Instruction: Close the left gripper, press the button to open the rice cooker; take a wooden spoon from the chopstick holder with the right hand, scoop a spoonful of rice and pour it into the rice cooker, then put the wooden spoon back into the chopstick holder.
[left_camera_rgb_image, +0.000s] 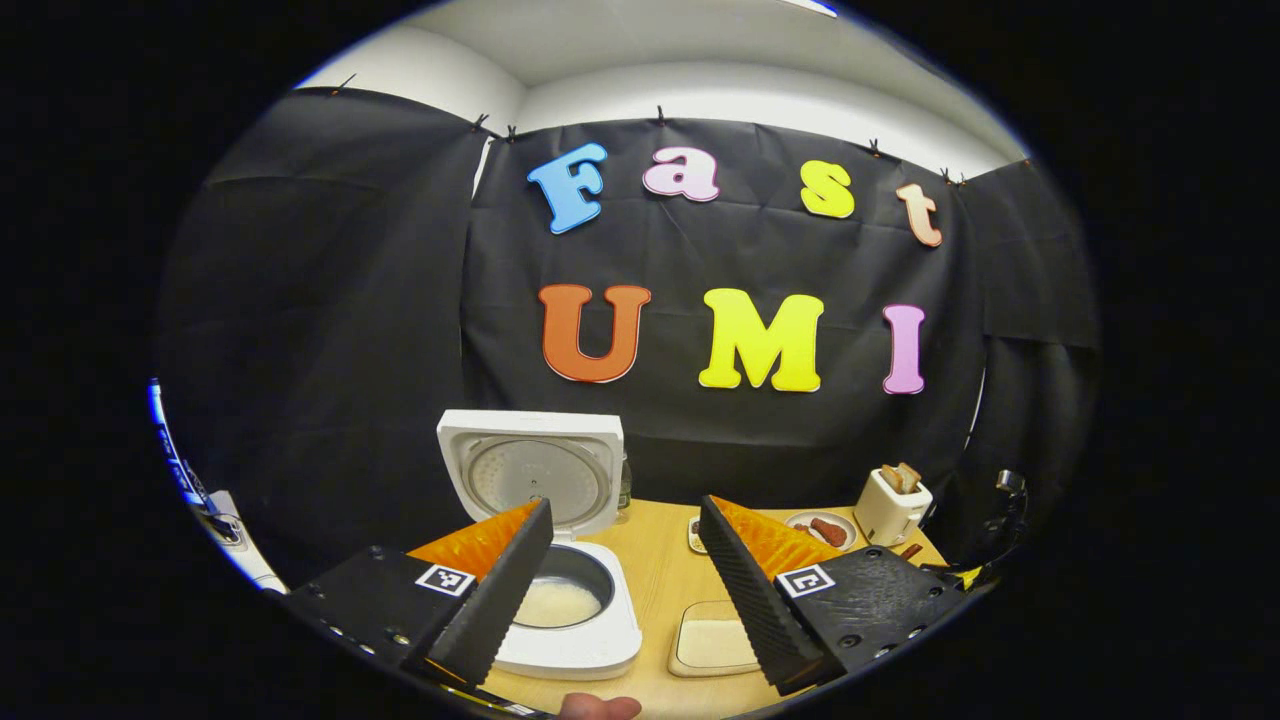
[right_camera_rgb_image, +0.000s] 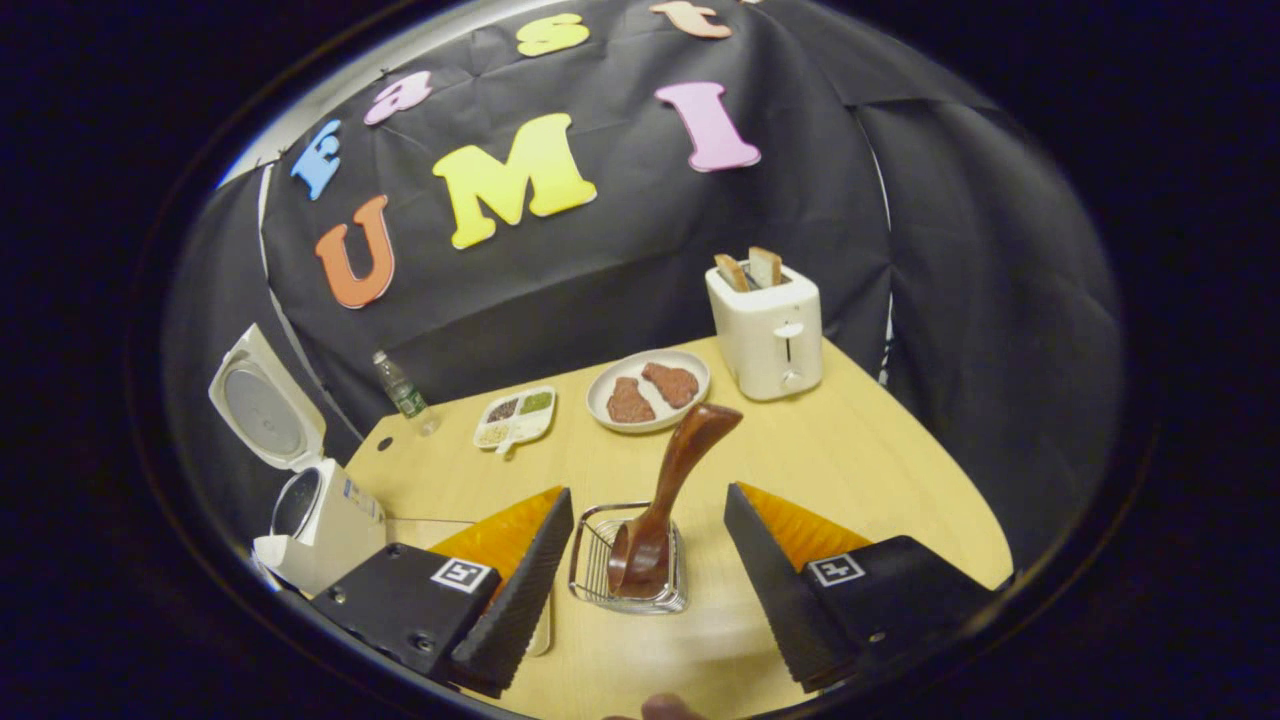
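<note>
The white rice cooker (left_camera_rgb_image: 585, 640) stands on the wooden table with its lid (left_camera_rgb_image: 532, 472) raised; white rice lies in its dark inner pot (left_camera_rgb_image: 558, 598). A shallow tray of rice (left_camera_rgb_image: 712, 642) sits to its right. My left gripper (left_camera_rgb_image: 625, 560) hovers open above cooker and tray, holding nothing. In the right gripper view the dark wooden spoon (right_camera_rgb_image: 668, 490) stands bowl-down in the wire chopstick holder (right_camera_rgb_image: 628, 562), handle leaning up and right. My right gripper (right_camera_rgb_image: 650, 560) is open, fingers either side of the holder and apart from the spoon. The open rice cooker (right_camera_rgb_image: 318, 500) stands far left.
A white toaster (right_camera_rgb_image: 768, 325) with two bread slices stands at the back right. A plate with brown meat pieces (right_camera_rgb_image: 648, 388), a small divided dish of grains (right_camera_rgb_image: 514, 416) and a small bottle (right_camera_rgb_image: 402, 390) sit along the back. Black cloth walls enclose the table.
</note>
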